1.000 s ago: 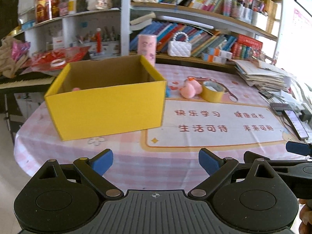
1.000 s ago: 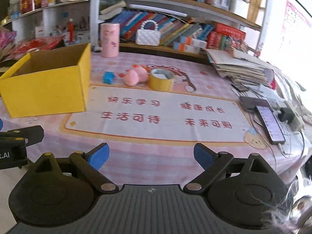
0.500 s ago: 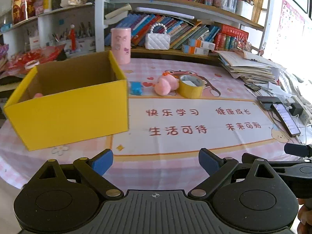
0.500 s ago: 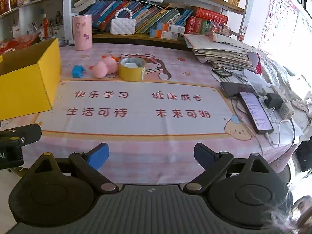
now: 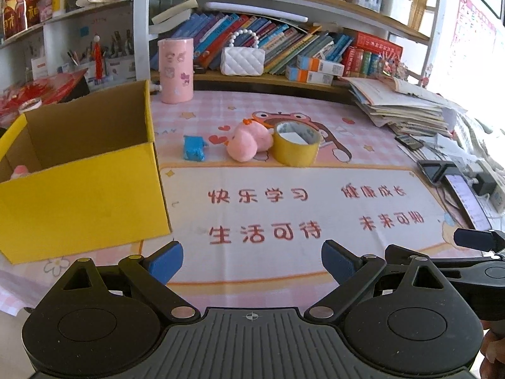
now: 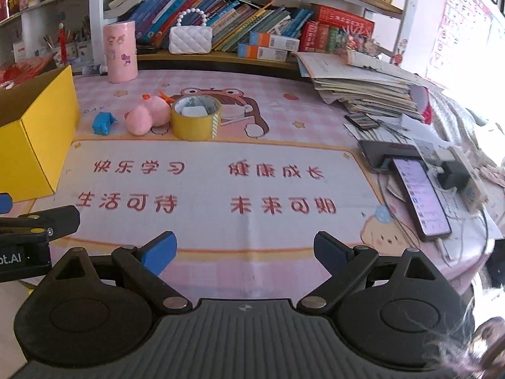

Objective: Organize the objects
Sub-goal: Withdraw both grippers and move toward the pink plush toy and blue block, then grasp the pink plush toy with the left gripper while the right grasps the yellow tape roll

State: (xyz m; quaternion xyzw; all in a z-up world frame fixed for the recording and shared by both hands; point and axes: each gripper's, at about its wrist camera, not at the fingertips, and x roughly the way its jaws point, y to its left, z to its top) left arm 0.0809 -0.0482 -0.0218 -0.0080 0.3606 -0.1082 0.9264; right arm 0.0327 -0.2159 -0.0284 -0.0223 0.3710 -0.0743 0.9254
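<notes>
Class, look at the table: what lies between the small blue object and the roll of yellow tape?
The pink plush toy lies between the small blue object and the tape roll, touching the tape. Both wrist views show it.

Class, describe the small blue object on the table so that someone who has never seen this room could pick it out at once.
Find the yellow box on the pink table. Just beyond its right corner lies a row of three things: a blue block, a pink plush and a tape roll. The block is nearest the box, and the only blue, angular one.
</notes>
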